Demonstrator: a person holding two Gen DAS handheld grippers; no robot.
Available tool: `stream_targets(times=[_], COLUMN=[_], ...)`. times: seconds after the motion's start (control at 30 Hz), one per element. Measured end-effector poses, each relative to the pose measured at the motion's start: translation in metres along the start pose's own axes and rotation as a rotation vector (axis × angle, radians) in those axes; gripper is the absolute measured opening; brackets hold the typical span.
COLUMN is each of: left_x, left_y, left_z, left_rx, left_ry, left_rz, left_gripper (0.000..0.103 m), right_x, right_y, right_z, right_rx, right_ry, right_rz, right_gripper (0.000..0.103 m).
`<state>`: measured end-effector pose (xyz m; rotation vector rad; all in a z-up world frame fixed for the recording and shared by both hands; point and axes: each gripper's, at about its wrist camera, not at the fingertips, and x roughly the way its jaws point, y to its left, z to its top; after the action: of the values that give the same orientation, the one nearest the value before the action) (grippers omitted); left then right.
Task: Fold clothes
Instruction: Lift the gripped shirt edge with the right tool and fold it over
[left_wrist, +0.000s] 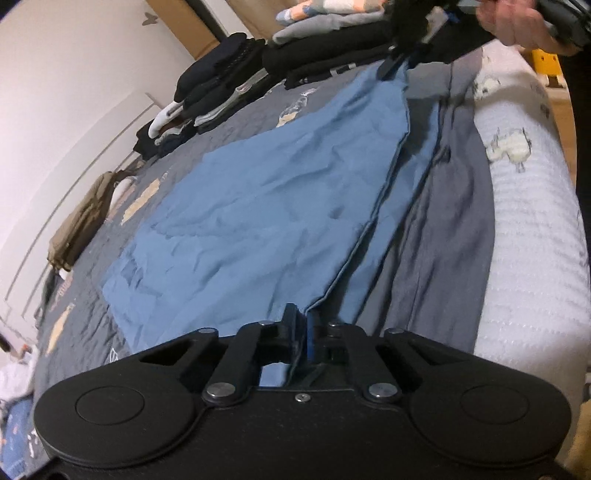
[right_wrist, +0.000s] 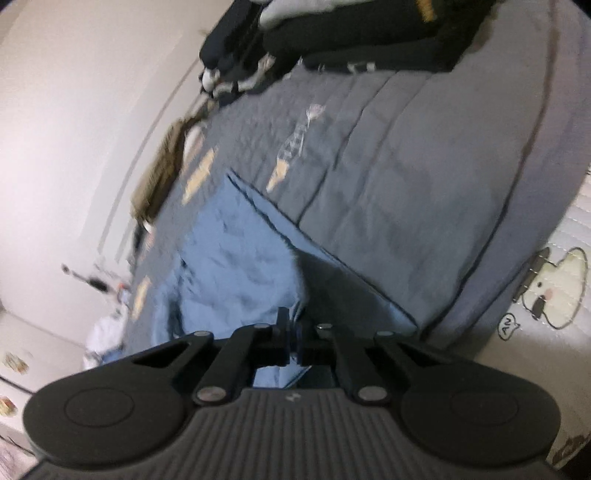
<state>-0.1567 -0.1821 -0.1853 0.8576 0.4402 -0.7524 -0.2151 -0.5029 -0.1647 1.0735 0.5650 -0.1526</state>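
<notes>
Left gripper (left_wrist: 303, 325) jaws pinched tight on the wrinkled blue cotton garment (left_wrist: 266, 192), spread flat on the grey quilted bed (left_wrist: 92, 317). Right gripper (right_wrist: 293, 334) jaws clamp its far edge. Folded dark clothes stacks (left_wrist: 236, 74) beyond.

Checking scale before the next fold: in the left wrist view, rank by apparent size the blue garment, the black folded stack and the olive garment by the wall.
1. blue garment
2. black folded stack
3. olive garment
The last two look close; both are farther away, so their order is unsure.
</notes>
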Motion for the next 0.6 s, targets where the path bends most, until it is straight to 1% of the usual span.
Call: stream_targets(times=[0.13,0.2,0.3,0.47,0.53,0.57,0.6], left_x=[-0.013,-0.021,-0.023,-0.007,-0.005,-0.005,-0.006], left_y=[0.014,0.019,0.020,0.010,0.010,0.011,0.013], left_z=[0.003,0.003,0.002,-0.004,-0.005,-0.005,-0.005], left_rx=[-0.047,-0.071,-0.054,0.007,0.003,-0.010,-0.027], left_ry=[-0.029,-0.048,-0.035,0.037,0.044,0.049,0.060], left_rz=[-0.060,-0.099,-0.113,-0.105,-0.100,-0.102,-0.119], left_gripper=[0.003,0.003,0.003,0.003,0.006,0.011,0.017], right_x=[-0.013,-0.011,-0.007,0.000,0.003,0.004,0.005], right_y=[-0.004,-0.005,-0.005,-0.005,-0.005,-0.005,-0.005], right_z=[0.004,0.004,0.003,0.001,0.001,0.001,0.000], right_rx=[0.020,0.004,-0.024,-0.072,-0.091,-0.101,-0.110], right_ry=[-0.010,-0.002,0.012,0.035,0.044,0.049,0.054], right_rz=[0.041,0.014,-0.037,-0.122,-0.156,-0.173,-0.190], right_gripper=[0.002,0.002,0.002,0.002,0.002,0.002,0.002])
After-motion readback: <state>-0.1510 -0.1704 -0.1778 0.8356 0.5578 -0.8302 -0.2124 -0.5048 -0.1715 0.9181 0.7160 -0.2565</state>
